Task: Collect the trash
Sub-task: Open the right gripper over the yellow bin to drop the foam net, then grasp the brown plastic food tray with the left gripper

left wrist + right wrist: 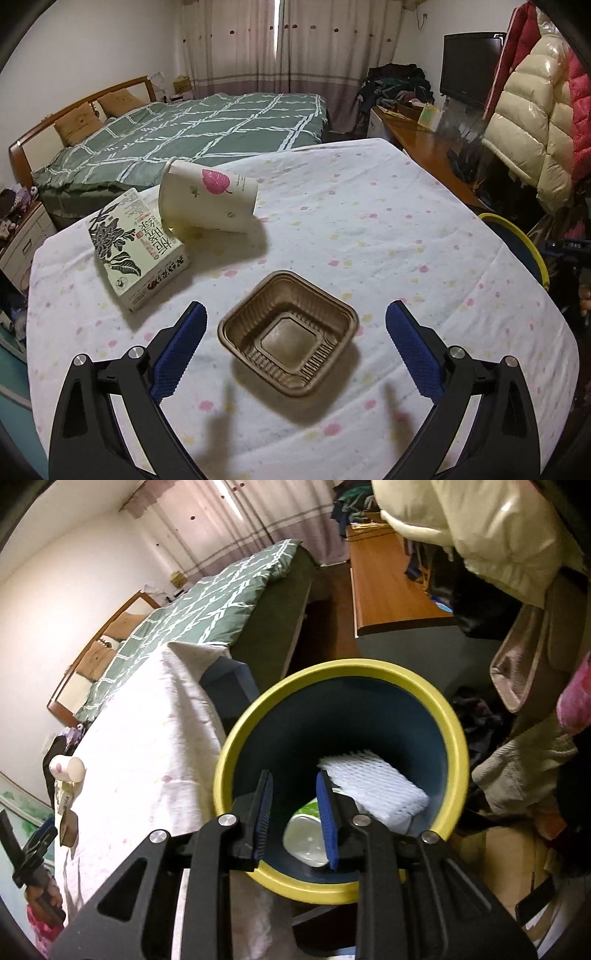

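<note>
**Me:** Trash left on the tabletop is three pieces: a brown plastic tray near the edge closest to me, a printed carton toward the left edge, and a paper cup on its side, touching the carton's far end. My left tool hangs above the tray with its jaws wide apart, one on each side, holding nothing.

**Partner:** And the right?

**Me:** The right tool is over the yellow-rimmed bin beside the tabletop's right edge. Its jaws stand a little apart and empty. In the bin I see a white foam mesh piece and a pale lid-like item.

**Partner:** What worries you?

**Me:** The tray looks thin and springy. Squeezing its walls could buckle it, or make it pop out sideways. It also sits at an angle to my jaws, so they may catch corners instead of flat sides. The cloth could bunch up if I come down too low. The cup may roll when touched.
</note>
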The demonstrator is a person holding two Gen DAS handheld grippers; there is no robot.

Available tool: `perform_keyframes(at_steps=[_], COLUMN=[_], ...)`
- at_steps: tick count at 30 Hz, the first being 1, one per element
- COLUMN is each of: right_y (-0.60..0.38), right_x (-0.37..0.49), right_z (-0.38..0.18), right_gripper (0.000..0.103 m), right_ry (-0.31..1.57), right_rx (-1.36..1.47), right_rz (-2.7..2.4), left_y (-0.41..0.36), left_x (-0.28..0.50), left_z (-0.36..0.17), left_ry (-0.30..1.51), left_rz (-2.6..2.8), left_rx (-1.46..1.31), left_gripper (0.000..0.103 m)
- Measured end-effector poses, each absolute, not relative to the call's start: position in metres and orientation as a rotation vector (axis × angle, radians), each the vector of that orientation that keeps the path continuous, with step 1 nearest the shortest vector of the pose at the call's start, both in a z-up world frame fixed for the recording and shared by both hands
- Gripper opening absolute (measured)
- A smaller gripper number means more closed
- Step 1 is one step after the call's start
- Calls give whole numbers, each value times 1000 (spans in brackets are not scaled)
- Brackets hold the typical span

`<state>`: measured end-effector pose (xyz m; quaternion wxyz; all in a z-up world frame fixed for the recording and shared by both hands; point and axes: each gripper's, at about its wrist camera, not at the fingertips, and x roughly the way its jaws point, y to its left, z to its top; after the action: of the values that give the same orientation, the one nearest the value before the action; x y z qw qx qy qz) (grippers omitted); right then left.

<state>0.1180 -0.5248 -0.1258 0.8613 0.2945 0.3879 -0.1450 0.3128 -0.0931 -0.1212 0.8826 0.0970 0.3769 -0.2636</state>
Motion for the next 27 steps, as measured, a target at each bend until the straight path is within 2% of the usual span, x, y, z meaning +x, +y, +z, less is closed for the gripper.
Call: perform_keyframes(at_steps=[9, 24, 27], right_y=[-519, -510, -510], right_x=[128, 141, 139], right_z=[-123, -128, -127], right_gripper=[30, 31, 31], right_ry=[820, 840, 835], right_rx=[615, 611, 611], right_rz=[-280, -250, -249], left_y=[-94, -112, -114], left_x=[334, 341, 342], left_z=[-140, -153, -154], left_ry=[828, 875, 874], left_rz=[-599, -607, -600], left_rx=[206, 274, 284], left_gripper=[97, 97, 84])
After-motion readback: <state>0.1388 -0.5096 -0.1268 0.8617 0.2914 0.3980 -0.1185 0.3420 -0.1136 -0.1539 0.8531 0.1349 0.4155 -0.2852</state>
